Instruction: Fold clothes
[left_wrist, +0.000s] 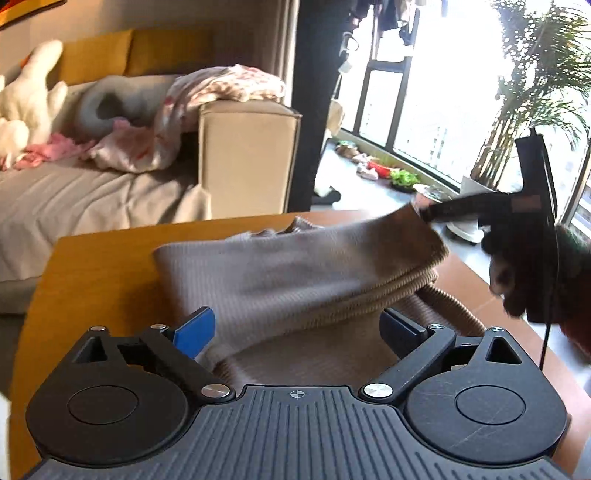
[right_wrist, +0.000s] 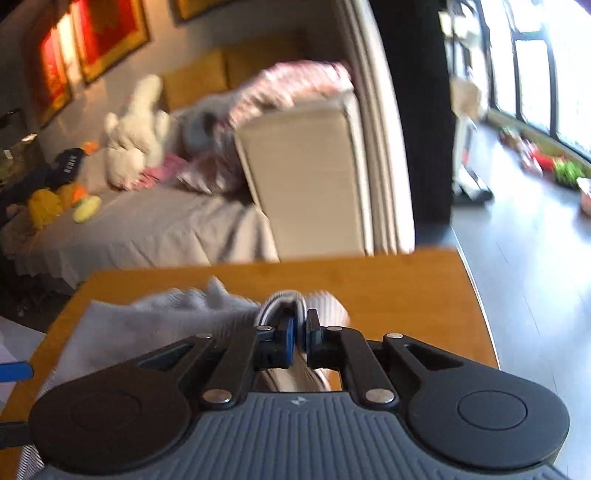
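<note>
Sunlit wooden table (left_wrist: 92, 266) carried a ribbed taupe garment (left_wrist: 280, 269), soft and limp. Left gripper (left_wrist: 295, 328) gaped just before it; right gripper (right_wrist: 300, 332) pinched its rolled hem, the best hold.

My left wrist view sits low and close over the wooden table (left_wrist: 110, 266), looking forward and slightly down past its own fingers; the sofa (left_wrist: 110, 192) fills the upper left of the frame, windows (left_wrist: 443, 92) the upper right. My right wrist view looks from just as near, tilted, over the same table (right_wrist: 388, 288), sofa (right_wrist: 147, 229) at centre left, windows (right_wrist: 535, 66) at far upper right. Both share table, sofa armrest and the grey ribbed garment (left_wrist: 295, 266), and the left view catches my right gripper (left_wrist: 424, 214) at centre right.
</note>
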